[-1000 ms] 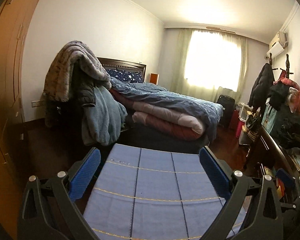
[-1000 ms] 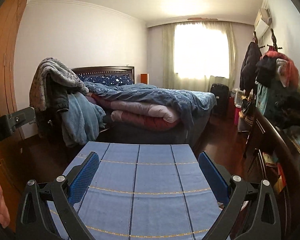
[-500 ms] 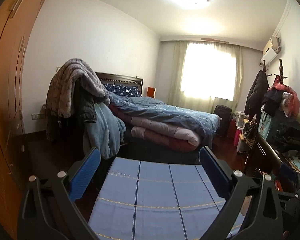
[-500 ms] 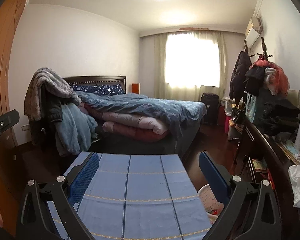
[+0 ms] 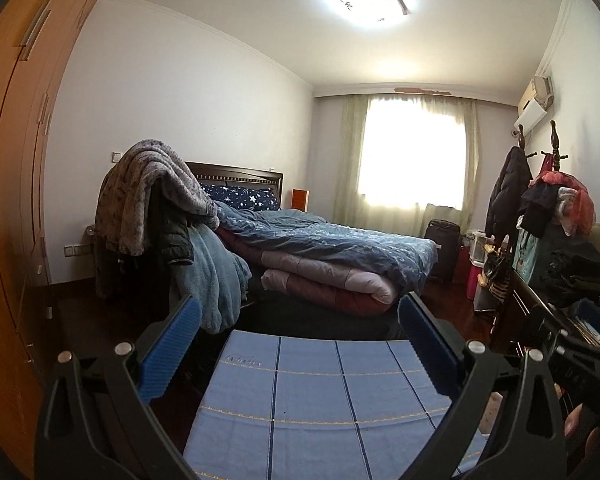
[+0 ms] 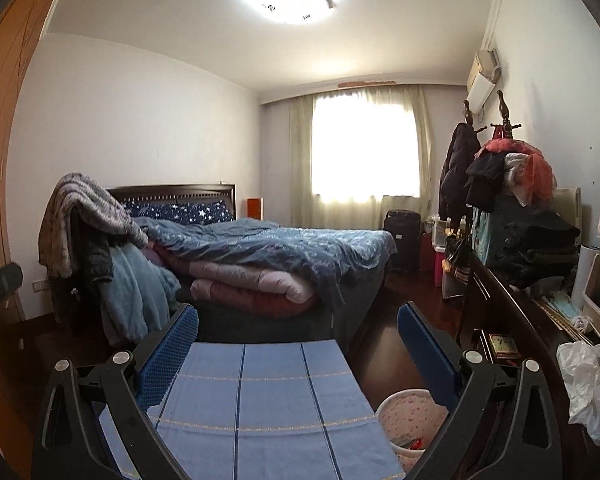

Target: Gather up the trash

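1. The left tongs (image 5: 299,342) are held wide, nothing gripped, above a blue cloth (image 5: 320,396).
2. The right tongs (image 6: 298,344) are spread wide, likewise unloaded.
3. A trash basket (image 6: 410,412) is seen under their right finger; a crumpled plastic bag (image 6: 588,384) lies further right.

Black claw (image 5: 298,344), ribbed blue pads (image 5: 170,350)

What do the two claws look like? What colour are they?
Both look alike. The left claw and right claw each have black plastic arms with triangle-shaped holes and round silver bolts. Each finger ends in a flat blue pad; on the right claw the pad shows a bumpy grid texture. No cables show.
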`<action>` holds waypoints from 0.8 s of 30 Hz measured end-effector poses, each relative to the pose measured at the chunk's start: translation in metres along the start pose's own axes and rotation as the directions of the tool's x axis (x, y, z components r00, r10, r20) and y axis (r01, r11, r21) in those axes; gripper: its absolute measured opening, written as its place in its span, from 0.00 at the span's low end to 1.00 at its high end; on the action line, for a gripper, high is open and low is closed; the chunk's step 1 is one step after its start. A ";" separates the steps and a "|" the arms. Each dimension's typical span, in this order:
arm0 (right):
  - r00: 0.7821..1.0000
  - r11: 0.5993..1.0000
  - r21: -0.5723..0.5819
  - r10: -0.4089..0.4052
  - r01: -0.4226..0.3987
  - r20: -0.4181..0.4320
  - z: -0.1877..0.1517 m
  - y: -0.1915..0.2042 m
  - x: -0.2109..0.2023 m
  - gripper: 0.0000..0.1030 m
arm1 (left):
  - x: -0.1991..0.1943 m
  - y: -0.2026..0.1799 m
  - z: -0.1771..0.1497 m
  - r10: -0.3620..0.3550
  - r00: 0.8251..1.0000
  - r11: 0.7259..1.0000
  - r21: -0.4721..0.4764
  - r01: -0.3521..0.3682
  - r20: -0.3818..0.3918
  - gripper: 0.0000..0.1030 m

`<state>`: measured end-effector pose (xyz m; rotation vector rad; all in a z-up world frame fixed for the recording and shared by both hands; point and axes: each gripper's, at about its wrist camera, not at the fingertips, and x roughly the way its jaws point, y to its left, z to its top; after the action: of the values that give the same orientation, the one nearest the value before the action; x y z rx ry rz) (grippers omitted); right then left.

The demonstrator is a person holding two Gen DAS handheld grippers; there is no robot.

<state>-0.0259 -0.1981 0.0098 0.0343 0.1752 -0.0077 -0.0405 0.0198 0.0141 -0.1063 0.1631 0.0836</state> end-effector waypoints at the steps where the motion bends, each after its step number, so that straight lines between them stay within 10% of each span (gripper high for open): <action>1: 1.000 1.000 0.002 -0.002 0.002 0.005 0.002 -0.001 -0.001 0.96 | -0.001 0.000 0.001 -0.002 1.000 1.000 0.002 0.002 0.003 0.97; 24: 1.000 1.000 0.011 -0.011 0.011 0.028 0.009 -0.006 -0.011 0.96 | -0.012 -0.004 0.006 -0.028 0.999 0.999 0.025 0.028 0.027 0.97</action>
<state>-0.0352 -0.2041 0.0202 0.0440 0.1472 -0.0204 -0.0514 0.0153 0.0225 -0.0826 0.1358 0.0552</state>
